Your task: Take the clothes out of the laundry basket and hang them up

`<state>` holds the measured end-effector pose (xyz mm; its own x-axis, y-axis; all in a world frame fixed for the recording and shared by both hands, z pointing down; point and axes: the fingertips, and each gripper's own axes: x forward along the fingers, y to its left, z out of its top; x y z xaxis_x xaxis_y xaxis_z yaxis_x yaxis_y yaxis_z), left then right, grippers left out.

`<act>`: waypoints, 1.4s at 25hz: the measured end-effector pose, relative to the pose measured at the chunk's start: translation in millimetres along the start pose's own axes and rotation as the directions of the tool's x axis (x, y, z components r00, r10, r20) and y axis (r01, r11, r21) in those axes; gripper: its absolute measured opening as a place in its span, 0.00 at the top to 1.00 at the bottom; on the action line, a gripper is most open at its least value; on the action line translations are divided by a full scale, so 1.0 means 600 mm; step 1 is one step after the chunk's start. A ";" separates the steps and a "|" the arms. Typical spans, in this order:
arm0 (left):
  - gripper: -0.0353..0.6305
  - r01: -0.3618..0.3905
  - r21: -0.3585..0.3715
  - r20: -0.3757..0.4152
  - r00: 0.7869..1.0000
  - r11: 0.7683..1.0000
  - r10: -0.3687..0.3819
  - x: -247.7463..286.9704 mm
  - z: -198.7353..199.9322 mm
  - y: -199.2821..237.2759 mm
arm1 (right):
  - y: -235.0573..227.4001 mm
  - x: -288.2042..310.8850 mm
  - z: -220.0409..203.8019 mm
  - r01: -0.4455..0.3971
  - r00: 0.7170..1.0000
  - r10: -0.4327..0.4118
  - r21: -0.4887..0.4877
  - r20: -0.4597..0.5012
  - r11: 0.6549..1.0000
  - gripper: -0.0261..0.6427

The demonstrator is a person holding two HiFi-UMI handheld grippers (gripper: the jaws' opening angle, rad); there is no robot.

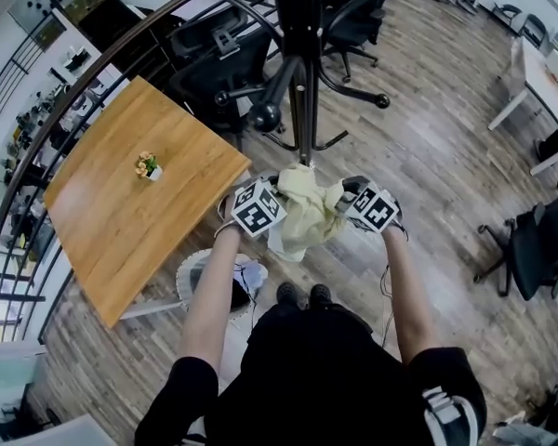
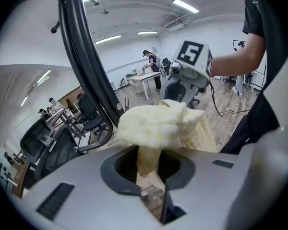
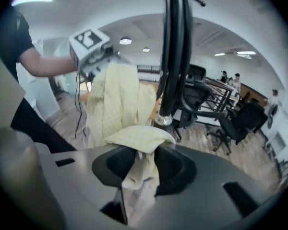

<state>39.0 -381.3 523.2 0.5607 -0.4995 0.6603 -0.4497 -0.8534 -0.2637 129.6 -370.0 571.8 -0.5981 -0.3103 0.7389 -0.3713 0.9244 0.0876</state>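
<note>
Both left gripper (image 2: 149, 169) and right gripper (image 3: 141, 169) fingers tight on soft, crumpled pale-yellow garment (image 1: 307, 214) beside black tubular pole (image 1: 302, 110).

A wooden desk (image 1: 121, 221) fills the head view's 9 o'clock side, with a small potted flower (image 1: 148, 166) standing near its middle. Black office chairs (image 1: 214, 54) crowd at 11 o'clock and another chair (image 1: 530, 244) sits at 3 o'clock. A white desk (image 1: 544, 77) stands at 2 o'clock on the plank floor (image 1: 437, 165).
</note>
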 end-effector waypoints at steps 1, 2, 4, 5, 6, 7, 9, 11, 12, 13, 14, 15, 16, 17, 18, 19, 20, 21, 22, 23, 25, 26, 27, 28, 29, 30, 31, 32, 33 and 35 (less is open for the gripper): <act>0.85 -0.003 0.005 0.007 1.000 1.000 0.003 0.001 0.010 0.001 | 0.003 0.010 -0.026 -0.005 0.993 -0.002 -0.061 -0.116 0.998 0.74; 0.85 -0.008 0.008 0.015 1.000 1.000 0.008 0.001 0.020 0.003 | 0.003 0.013 -0.051 -0.017 0.975 -0.010 -0.116 -0.223 0.993 0.69; 0.85 -0.015 0.006 0.037 0.999 1.000 0.015 0.001 0.039 0.005 | 0.001 0.005 -0.085 -0.048 0.930 -0.021 -0.176 -0.368 0.983 0.59; 0.85 -0.017 0.004 0.046 0.999 1.000 0.017 0.001 0.047 0.005 | -0.004 -0.006 -0.098 -0.054 0.909 -0.030 -0.189 -0.416 0.980 0.57; 0.85 -0.019 0.004 0.053 0.998 1.000 0.018 0.001 0.053 0.005 | -0.011 -0.018 -0.110 -0.054 0.887 -0.046 -0.203 -0.459 0.978 0.54; 0.85 -0.019 0.005 0.058 0.998 1.000 0.019 0.002 0.058 0.005 | -0.020 -0.030 -0.119 -0.048 0.870 -0.066 -0.218 -0.489 0.975 0.53; 0.85 -0.019 0.004 0.067 0.998 1.000 0.018 0.004 0.067 0.007 | -0.028 -0.046 -0.107 -0.039 0.893 -0.060 -0.210 -0.445 0.977 0.52; 0.85 -0.017 0.002 0.077 0.997 1.000 0.017 0.006 0.077 0.007 | -0.006 -0.050 -0.046 -0.082 0.971 0.053 -0.118 -0.233 0.990 0.53; 0.85 -0.016 0.001 0.081 0.997 1.000 0.016 0.006 0.082 0.006 | 0.012 -0.053 -0.008 -0.122 0.988 0.114 -0.072 -0.102 0.990 0.53; 0.85 -0.016 0.002 0.085 0.996 1.000 0.016 0.006 0.089 0.004 | 0.029 -0.056 0.027 -0.159 0.987 0.159 -0.041 0.013 0.986 0.53; 0.85 -0.017 0.004 0.088 0.996 1.000 0.017 0.006 0.094 0.003 | 0.044 -0.058 0.058 -0.188 0.977 0.189 -0.022 0.103 0.982 0.53; 0.85 -0.018 0.006 0.089 0.996 1.000 0.018 0.007 0.098 0.002 | 0.055 -0.057 0.085 -0.209 0.963 0.206 -0.005 0.173 0.978 0.53; 0.85 -0.019 0.010 0.088 0.996 1.000 0.018 0.007 0.101 0.001 | 0.062 -0.055 0.107 -0.226 0.948 0.216 0.016 0.233 0.974 0.53; 0.85 -0.020 0.012 0.087 0.996 1.000 0.018 0.009 0.104 0.000 | 0.065 -0.052 0.124 -0.243 0.933 0.220 0.046 0.285 0.969 0.53; 0.85 -0.020 0.015 0.086 0.996 1.000 0.019 0.010 0.106 -0.001 | 0.065 -0.048 0.137 -0.259 0.919 0.219 0.083 0.328 0.962 0.53; 0.85 -0.022 0.017 0.084 0.996 1.000 0.021 0.010 0.107 -0.001 | 0.062 -0.044 0.144 -0.266 0.910 0.208 0.121 0.358 0.956 0.54; 0.86 -0.023 0.017 0.083 0.996 1.000 0.021 0.009 0.107 -0.001 | 0.054 -0.040 0.146 -0.262 0.908 0.188 0.156 0.374 0.952 0.62; 0.86 -0.020 0.014 0.083 0.996 1.000 0.019 0.008 0.106 -0.002 | 0.046 -0.037 0.142 -0.254 0.909 0.170 0.183 0.380 0.950 0.80; 0.86 -0.016 0.010 0.085 0.996 1.000 0.015 0.008 0.105 -0.003 | 0.040 -0.037 0.138 -0.253 0.909 0.161 0.202 0.384 0.946 0.86; 0.86 -0.011 0.007 0.090 0.996 1.000 0.010 0.008 0.105 -0.005 | 0.036 -0.040 0.135 -0.252 0.909 0.157 0.210 0.386 0.945 0.90; 0.85 -0.004 0.010 0.095 0.995 1.000 0.003 0.004 0.102 -0.005 | 0.028 -0.045 0.137 -0.209 0.922 0.136 0.171 0.362 0.963 0.91; 0.84 -0.001 0.014 0.094 0.996 1.000 0.000 0.000 0.099 -0.004 | 0.024 -0.046 0.142 -0.167 0.935 0.116 0.126 0.335 0.978 0.91; 0.83 0.002 0.015 0.094 0.996 1.000 -0.004 -0.004 0.095 -0.002 | 0.019 -0.047 0.147 -0.119 0.949 0.091 0.076 0.302 0.990 0.91; 0.81 0.008 0.008 0.099 0.995 1.000 -0.008 -0.010 0.092 0.000 | 0.011 -0.048 0.152 -0.071 0.961 0.062 0.026 0.270 0.997 0.91; 0.79 0.014 -0.006 0.109 0.994 1.000 -0.013 -0.016 0.089 0.002 | 0.003 -0.050 0.155 -0.029 0.969 0.032 -0.015 0.244 0.999 0.91; 0.77 0.019 -0.024 0.123 0.992 1.000 -0.016 -0.024 0.087 0.005 | -0.006 -0.053 0.157 0.003 0.974 0.007 -0.044 0.226 0.999 0.91; 0.76 0.023 -0.041 0.134 0.991 0.999 -0.017 -0.031 0.084 0.007 | -0.014 -0.056 0.158 0.023 0.976 -0.009 -0.060 0.219 0.998 0.91; 0.75 0.022 -0.054 0.140 0.990 0.998 -0.014 -0.036 0.079 0.010 | -0.020 -0.056 0.161 0.031 0.976 -0.015 -0.071 0.218 0.997 0.91; 0.75 0.016 -0.062 0.140 0.990 0.998 -0.007 -0.040 0.073 0.014 | -0.023 -0.053 0.162 0.035 0.976 -0.017 -0.081 0.215 0.996 0.91; 0.75 -0.002 -0.067 0.127 0.992 0.998 0.010 -0.040 0.058 0.020 | -0.024 -0.036 0.155 0.036 0.984 -0.016 -0.113 0.178 0.993 0.91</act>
<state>44.2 -384.9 479.8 0.6400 -0.5234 0.5625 -0.4966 -0.8404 -0.2169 81.9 -397.4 492.2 -0.7090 -0.3593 0.6068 -0.3104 0.9316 0.1890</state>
